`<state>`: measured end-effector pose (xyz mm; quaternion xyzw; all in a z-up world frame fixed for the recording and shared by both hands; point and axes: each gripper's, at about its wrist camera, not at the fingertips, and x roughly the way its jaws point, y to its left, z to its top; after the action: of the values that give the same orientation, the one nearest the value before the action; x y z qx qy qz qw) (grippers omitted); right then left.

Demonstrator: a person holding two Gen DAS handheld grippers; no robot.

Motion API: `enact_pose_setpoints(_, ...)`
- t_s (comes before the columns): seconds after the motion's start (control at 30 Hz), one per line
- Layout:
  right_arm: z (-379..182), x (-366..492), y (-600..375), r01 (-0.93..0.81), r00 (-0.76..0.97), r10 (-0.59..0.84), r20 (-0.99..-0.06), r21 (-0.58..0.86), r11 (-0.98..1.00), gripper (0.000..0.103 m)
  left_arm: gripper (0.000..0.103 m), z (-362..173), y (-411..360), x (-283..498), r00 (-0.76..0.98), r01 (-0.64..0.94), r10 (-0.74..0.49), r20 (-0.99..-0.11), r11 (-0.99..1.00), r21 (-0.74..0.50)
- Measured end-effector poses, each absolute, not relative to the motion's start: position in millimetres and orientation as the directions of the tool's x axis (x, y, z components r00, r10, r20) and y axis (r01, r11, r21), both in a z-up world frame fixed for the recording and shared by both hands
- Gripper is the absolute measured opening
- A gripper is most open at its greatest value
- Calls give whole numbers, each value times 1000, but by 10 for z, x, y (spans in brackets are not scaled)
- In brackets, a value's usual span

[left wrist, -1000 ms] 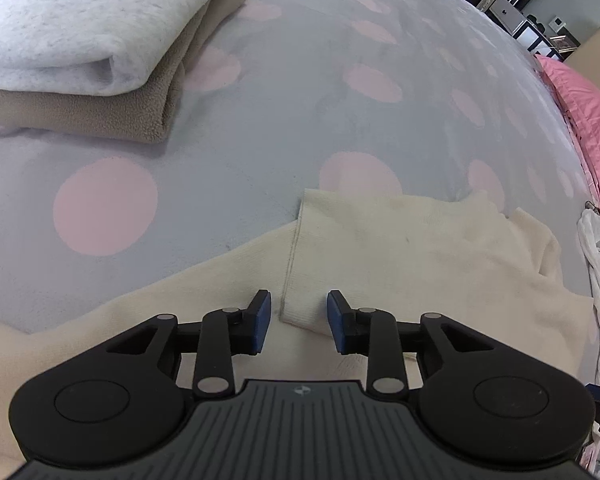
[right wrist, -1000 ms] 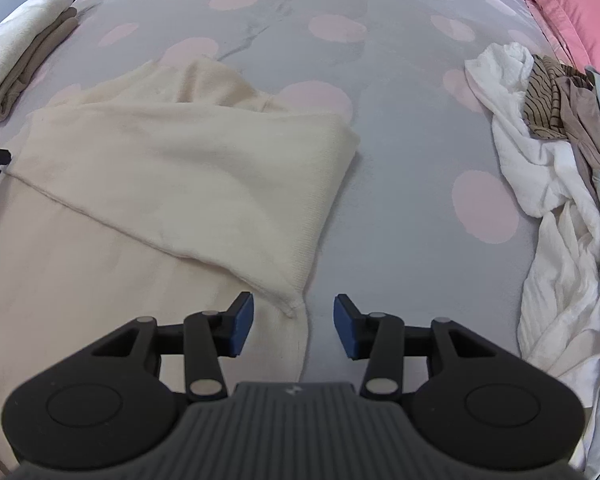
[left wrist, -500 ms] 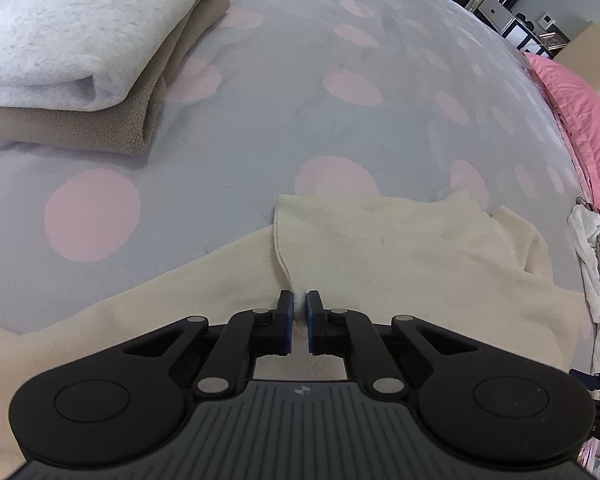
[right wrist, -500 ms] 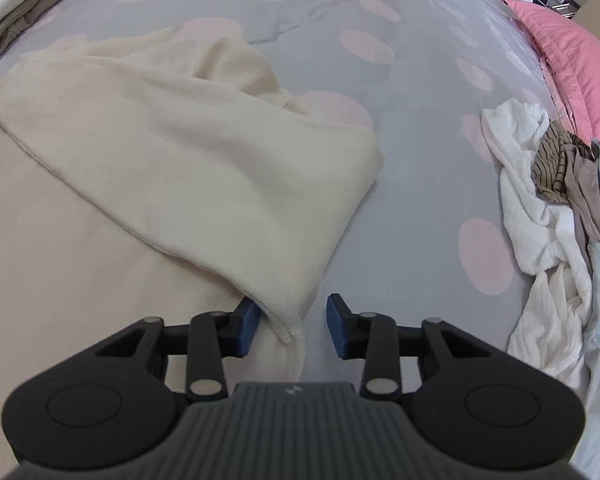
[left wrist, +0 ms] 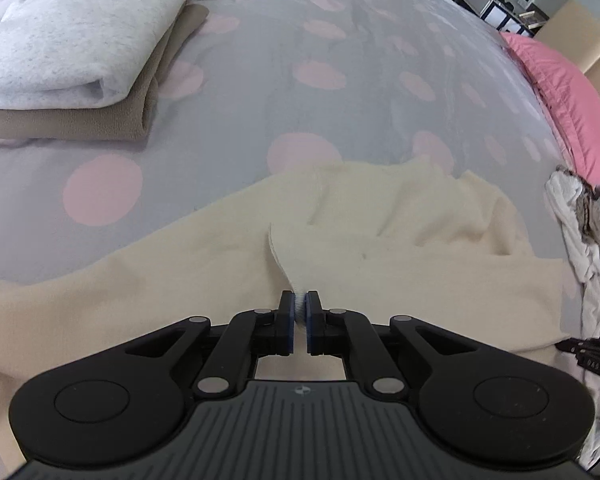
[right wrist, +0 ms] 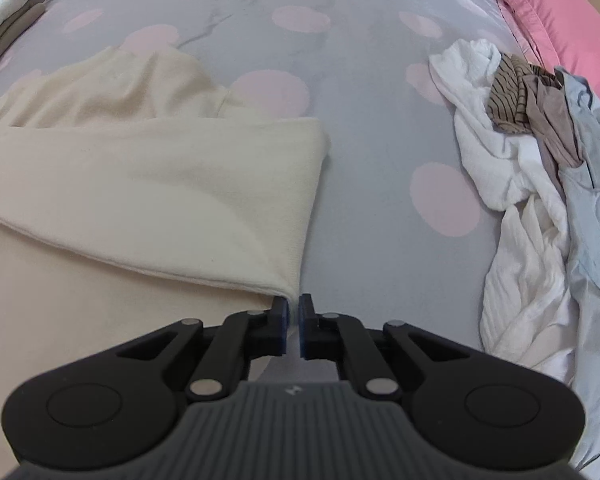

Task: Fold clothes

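A cream knit garment (left wrist: pixel 400 248) lies spread on the grey bedspread with pink dots; it also shows in the right wrist view (right wrist: pixel 148 184), with one part folded over the rest. My left gripper (left wrist: pixel 300 306) is shut on the edge of the folded flap, which rises from the layer below. My right gripper (right wrist: pixel 295 312) is shut on the other corner of the same flap, at the garment's right edge.
A folded white and brown stack (left wrist: pixel 72 60) lies at the far left. A heap of unfolded white, striped and pale blue clothes (right wrist: pixel 540 152) lies to the right. A pink pillow (left wrist: pixel 564 92) sits at the far right. The bedspread (right wrist: pixel 364 128) lies between.
Both grippers went from open to shut on the flap's corners, left first, then right. The flap has lifted and bunched toward me in the left wrist view.
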<state>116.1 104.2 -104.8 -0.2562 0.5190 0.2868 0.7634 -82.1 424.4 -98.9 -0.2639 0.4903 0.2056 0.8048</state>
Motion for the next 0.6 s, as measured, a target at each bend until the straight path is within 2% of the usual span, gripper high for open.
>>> enact_pose_setpoints(0.2, -1140, 1160, 1029, -718, 273, 175, -946, -79, 692, 7, 5, -1248, 4154, -796, 390, -545, 103, -915, 827, -139)
enact_pose_setpoints(0.3, -991, 1236, 919, -694, 244, 210, -947, -19, 720, 25, 7, -1158, 4168, -826, 410, -538, 113, -905, 832, -140)
enact_pose_setpoints(0.33, -919, 1259, 874, -683, 237, 229, -944, 6, 731, 31, 13, -1110, 4189, -830, 423, -536, 114, -899, 831, -147)
enact_pose_setpoints(0.37, -848, 1281, 833, -673, 228, 252, -940, 34, 739, 33, 21, -1059, 4212, -832, 438, -534, 116, -891, 831, -154)
enact_pose_setpoints(0.43, -723, 1328, 783, -659, 212, 300, -930, 90, 746, 37, 29, -958, 4259, -835, 467, -531, 120, -876, 830, -169)
enact_pose_setpoints(0.6, -523, 1543, 754, -604, 202, 386, -900, 196, 773, 45, 31, -868, 4451, -702, 494, -550, 166, -854, 820, -158)
